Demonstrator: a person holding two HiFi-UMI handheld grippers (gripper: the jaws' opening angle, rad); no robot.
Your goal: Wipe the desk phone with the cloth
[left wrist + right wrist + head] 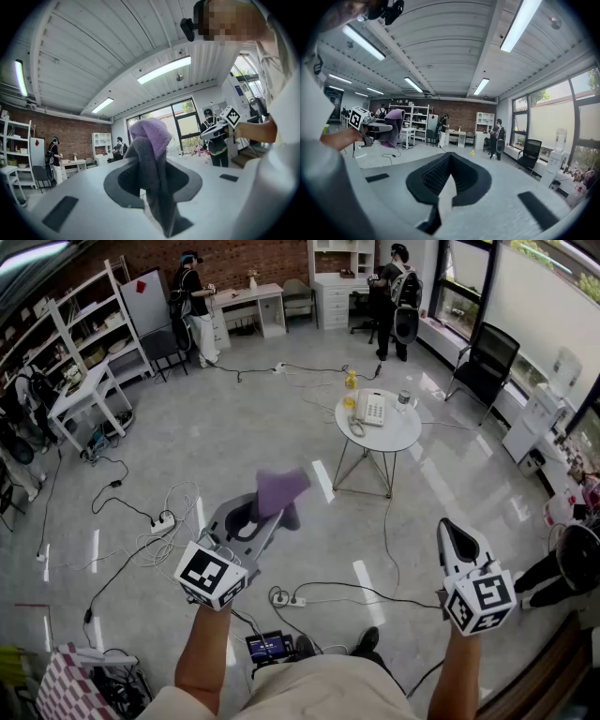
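Note:
The white desk phone (371, 409) lies on a small round white table (394, 435) well ahead of me, across open floor. My left gripper (266, 513) is held out low in front of me and is shut on a purple cloth (281, 489). In the left gripper view the cloth (150, 154) stands bunched up between the jaws and hides their tips. My right gripper (457, 530) is at the lower right, shut with nothing in it. In the right gripper view its jaws (449, 157) meet with nothing between them, and the left gripper with the cloth (393, 123) shows at the left.
A yellow bottle (350, 381) and a small can (404, 399) stand on the table beside the phone. Cables and power strips (163, 521) trail over the floor. A black chair (484, 356) stands at the right, and white shelves (89, 334) at the left. Other people (192, 296) are working at the back.

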